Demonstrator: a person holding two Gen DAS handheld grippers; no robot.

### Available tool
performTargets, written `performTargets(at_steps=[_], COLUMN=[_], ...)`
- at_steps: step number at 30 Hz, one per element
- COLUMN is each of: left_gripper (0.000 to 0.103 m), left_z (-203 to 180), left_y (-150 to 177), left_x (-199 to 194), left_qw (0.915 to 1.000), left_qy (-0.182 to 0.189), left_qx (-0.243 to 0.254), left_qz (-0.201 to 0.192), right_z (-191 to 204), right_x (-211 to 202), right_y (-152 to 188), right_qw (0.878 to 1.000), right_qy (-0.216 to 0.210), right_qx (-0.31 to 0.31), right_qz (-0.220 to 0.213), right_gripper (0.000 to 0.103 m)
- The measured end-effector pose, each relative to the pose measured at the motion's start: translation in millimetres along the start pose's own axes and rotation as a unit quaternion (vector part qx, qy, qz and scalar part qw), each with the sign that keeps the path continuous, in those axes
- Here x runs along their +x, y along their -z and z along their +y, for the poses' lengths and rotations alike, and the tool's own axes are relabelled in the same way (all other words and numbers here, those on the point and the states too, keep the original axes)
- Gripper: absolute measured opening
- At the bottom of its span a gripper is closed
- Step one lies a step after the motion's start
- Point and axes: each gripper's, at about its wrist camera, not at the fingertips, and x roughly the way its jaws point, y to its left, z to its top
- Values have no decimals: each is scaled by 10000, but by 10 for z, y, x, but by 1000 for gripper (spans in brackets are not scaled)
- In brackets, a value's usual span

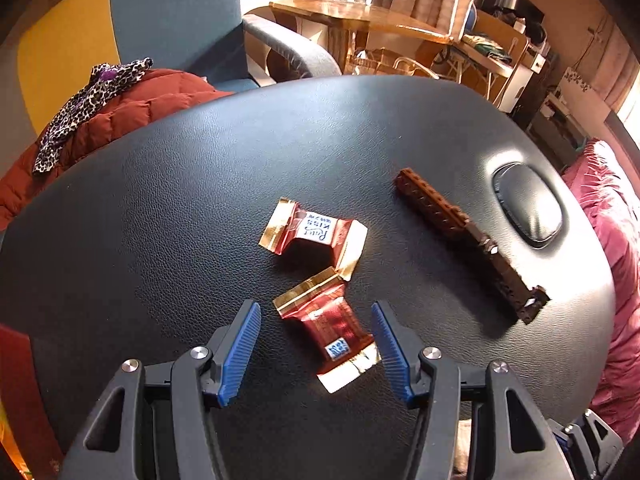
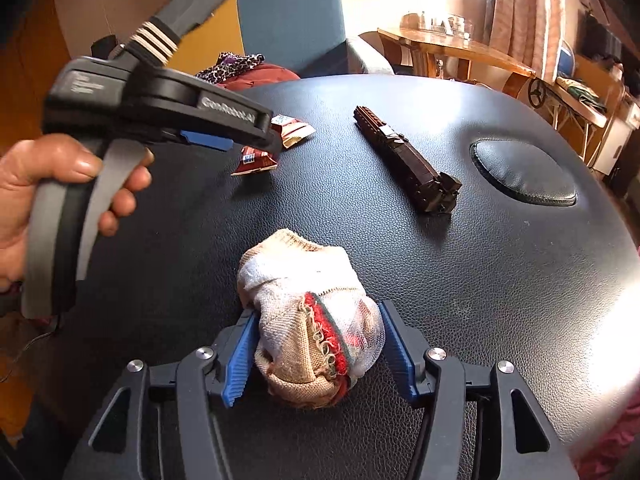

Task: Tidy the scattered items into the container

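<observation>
Two red-and-gold candy wrappers lie on a black leather surface [image 1: 168, 208]. The near wrapper [image 1: 332, 332] sits between the open fingers of my left gripper [image 1: 316, 312], not touched. The far wrapper [image 1: 314, 234] lies just beyond it. A brown brick-built bar [image 1: 464, 236] lies to the right; it also shows in the right wrist view [image 2: 404, 160]. My right gripper [image 2: 316, 312] has its jaws around a balled beige sock [image 2: 308, 320], pads touching both sides. The left gripper [image 2: 208, 140] shows in the right wrist view, held by a hand above the wrappers [image 2: 256, 162]. No container is in view.
An oval padded inset [image 1: 528, 204] sits in the surface at the right. A red jacket [image 1: 120, 120] with a leopard-print cloth lies past the left edge, by a blue chair [image 1: 180, 20]. A pink blanket [image 1: 612, 240] is at the right. A wooden table [image 1: 360, 16] stands behind.
</observation>
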Motion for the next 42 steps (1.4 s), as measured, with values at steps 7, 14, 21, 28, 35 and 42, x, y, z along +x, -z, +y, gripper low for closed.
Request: performTargets(at_steps=[7,14,21,28,35,42], left_gripper=[25,24,24,24,49,53], left_z=[200,344,463,590,601,699], left_y=[226,640,1234,1719,1946,2120], left_x=[-64,-289,-626,-923,-1235,-1471], left_qw=[9999,9996,9984,9956,9916,9893], left_qy=[15,167,330,722,1232,1333], left_qx=[-98,-248,-445,-586,-304,-365], left_qz=[-20,22,69,70,-238,-466], right_z=[-102,-151,-111,-71,195,354], right_x=[-47,-129,-170,-23,-36,-183], right_y=[-20,-38,-16,-57,20,213], right_qw=[9994,9984,9975,9983,9994,9989], right_qy=[-54,-36,-121,69,233,45], right_qx=[321,539,667,576,259,456], right_qz=[-125,-194,-202,-47,69,-30], right_gripper=[60,63,68,70,54,57])
